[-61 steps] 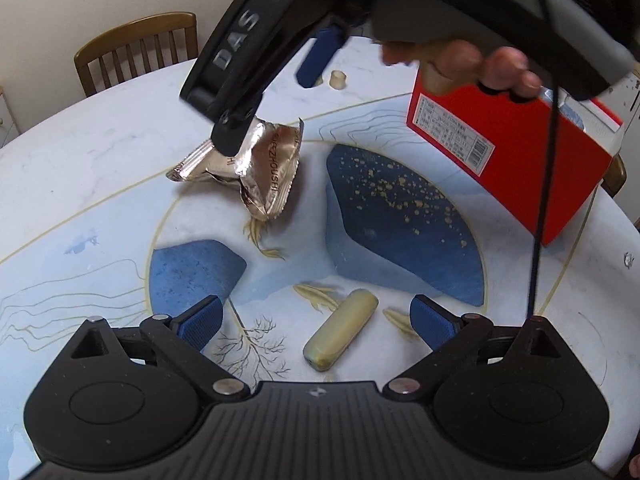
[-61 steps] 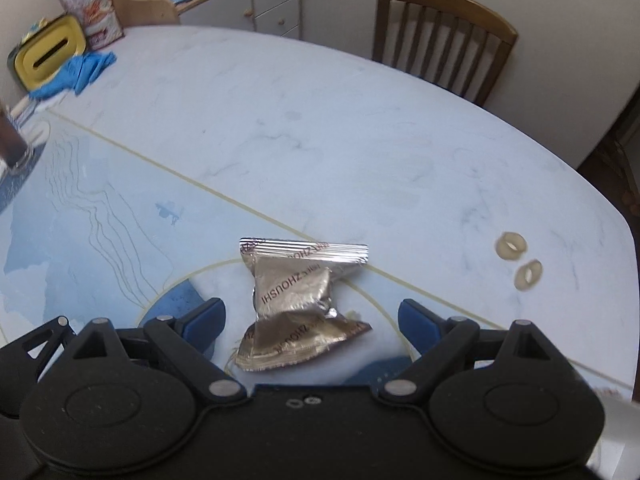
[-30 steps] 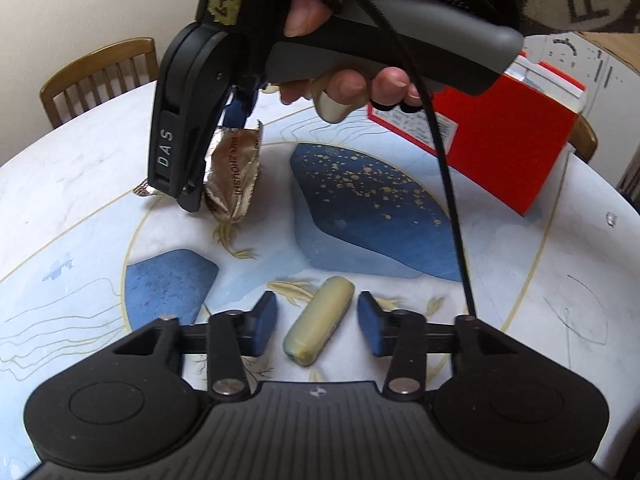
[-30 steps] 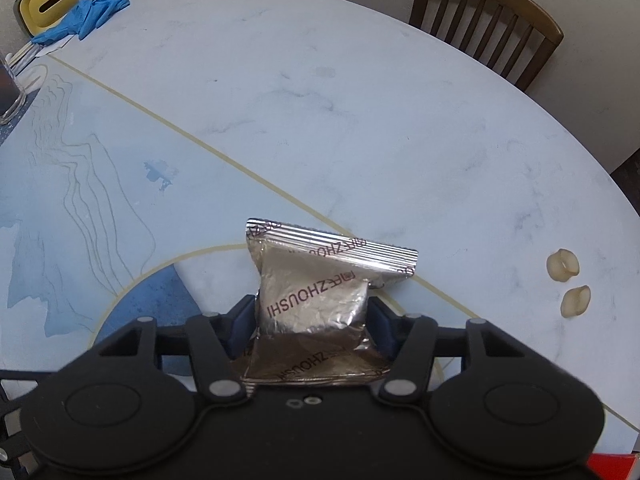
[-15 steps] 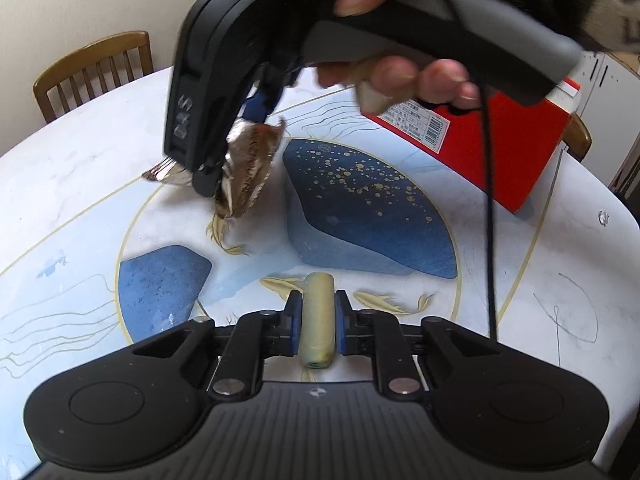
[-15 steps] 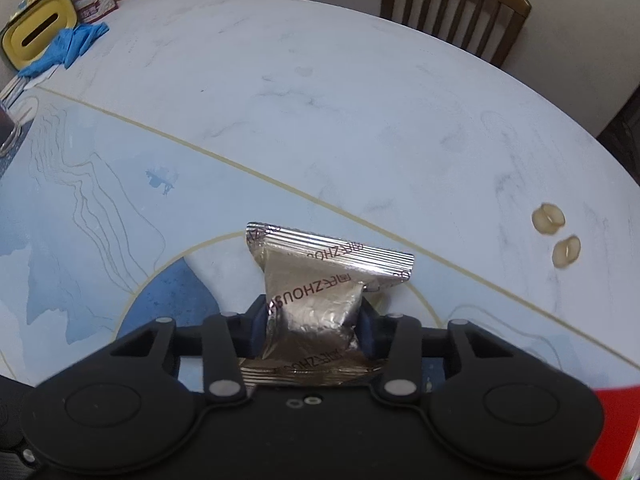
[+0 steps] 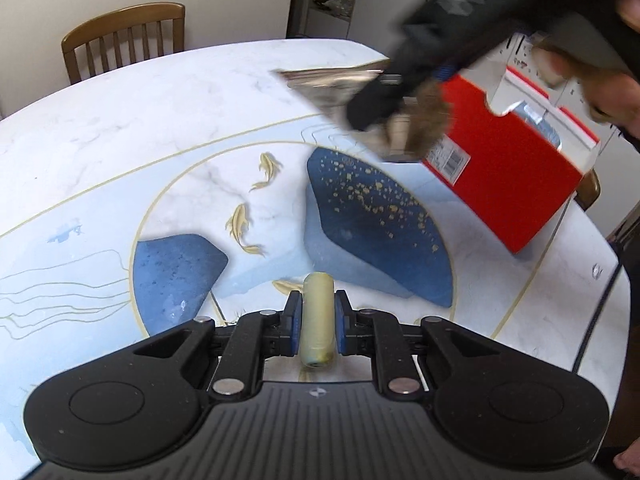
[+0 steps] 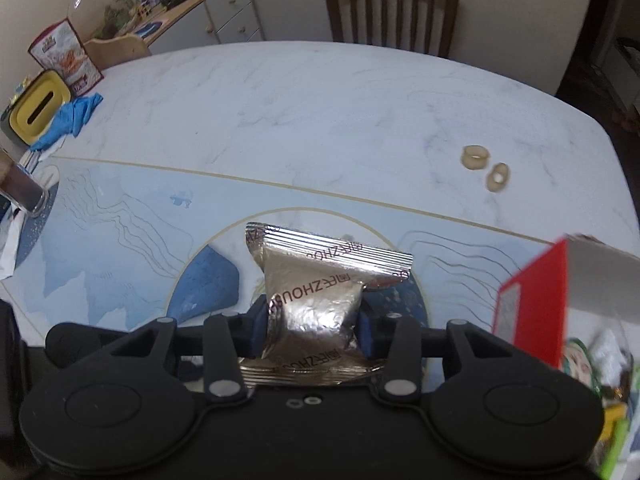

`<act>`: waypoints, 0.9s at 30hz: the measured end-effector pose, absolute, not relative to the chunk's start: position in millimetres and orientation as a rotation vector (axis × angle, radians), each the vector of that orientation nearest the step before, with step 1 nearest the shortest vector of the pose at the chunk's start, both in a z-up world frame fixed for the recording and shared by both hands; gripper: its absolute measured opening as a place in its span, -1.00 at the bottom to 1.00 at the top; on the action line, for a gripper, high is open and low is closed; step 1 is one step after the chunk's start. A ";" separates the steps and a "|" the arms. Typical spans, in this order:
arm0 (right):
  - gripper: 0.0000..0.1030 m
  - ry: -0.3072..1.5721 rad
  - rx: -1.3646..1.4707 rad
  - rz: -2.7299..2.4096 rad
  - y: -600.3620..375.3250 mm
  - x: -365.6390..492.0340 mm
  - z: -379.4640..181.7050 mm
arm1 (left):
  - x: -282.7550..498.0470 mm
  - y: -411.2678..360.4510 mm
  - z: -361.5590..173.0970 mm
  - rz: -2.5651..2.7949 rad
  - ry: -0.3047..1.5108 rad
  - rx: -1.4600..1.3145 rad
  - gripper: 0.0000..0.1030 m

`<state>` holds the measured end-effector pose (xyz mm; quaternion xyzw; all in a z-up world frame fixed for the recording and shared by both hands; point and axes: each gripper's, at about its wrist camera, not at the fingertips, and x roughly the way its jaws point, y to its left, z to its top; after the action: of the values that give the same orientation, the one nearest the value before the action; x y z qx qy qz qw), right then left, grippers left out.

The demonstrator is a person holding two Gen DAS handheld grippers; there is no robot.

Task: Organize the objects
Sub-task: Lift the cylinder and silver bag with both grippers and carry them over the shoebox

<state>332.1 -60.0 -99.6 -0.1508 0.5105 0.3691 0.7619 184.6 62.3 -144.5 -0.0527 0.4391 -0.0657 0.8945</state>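
Observation:
My left gripper (image 7: 316, 326) is shut on a pale yellow-green cylinder (image 7: 317, 318) and holds it low over the painted table. My right gripper (image 8: 313, 330) is shut on a crinkled silver foil packet (image 8: 316, 292) and holds it in the air. In the left wrist view the right gripper and the packet (image 7: 332, 84) appear blurred, high up beside the open red box (image 7: 508, 160). The red box (image 8: 532, 292) also shows at the right edge of the right wrist view, with several items inside.
Two small beige rings (image 8: 486, 166) lie on the white part of the table. A yellow box (image 8: 36, 110), a blue cloth (image 8: 68, 120) and a glass (image 8: 20, 192) sit at the far left. Wooden chairs (image 8: 390, 8) stand at the table's edge.
My left gripper closed on the cylinder and lifted it slightly. My right gripper lifted the foil packet off the table and carried it toward the red box.

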 end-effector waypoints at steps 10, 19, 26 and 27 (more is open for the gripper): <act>-0.19 1.102 -0.231 0.724 -138.2 325.4 -62.5 | 185.7 50.3 -99.9 -0.108 0.890 -0.115 -0.69; -0.19 1.060 -0.171 0.681 -200.9 332.1 -45.1 | 198.2 15.9 -55.8 -0.125 0.853 -0.095 -0.69; -0.20 1.043 -0.117 0.650 -249.3 348.2 -42.2 | 222.7 -18.7 -33.0 -0.143 0.836 -0.071 -0.69; -0.20 1.040 -0.113 0.644 -256.2 350.5 -42.2 | 227.2 -23.8 -30.9 -0.148 0.835 -0.068 -0.69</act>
<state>350.5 -256.2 -42.2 -0.0532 0.4879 0.3020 0.8173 227.2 -23.8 -30.9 -0.0332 0.4052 -0.0716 0.9108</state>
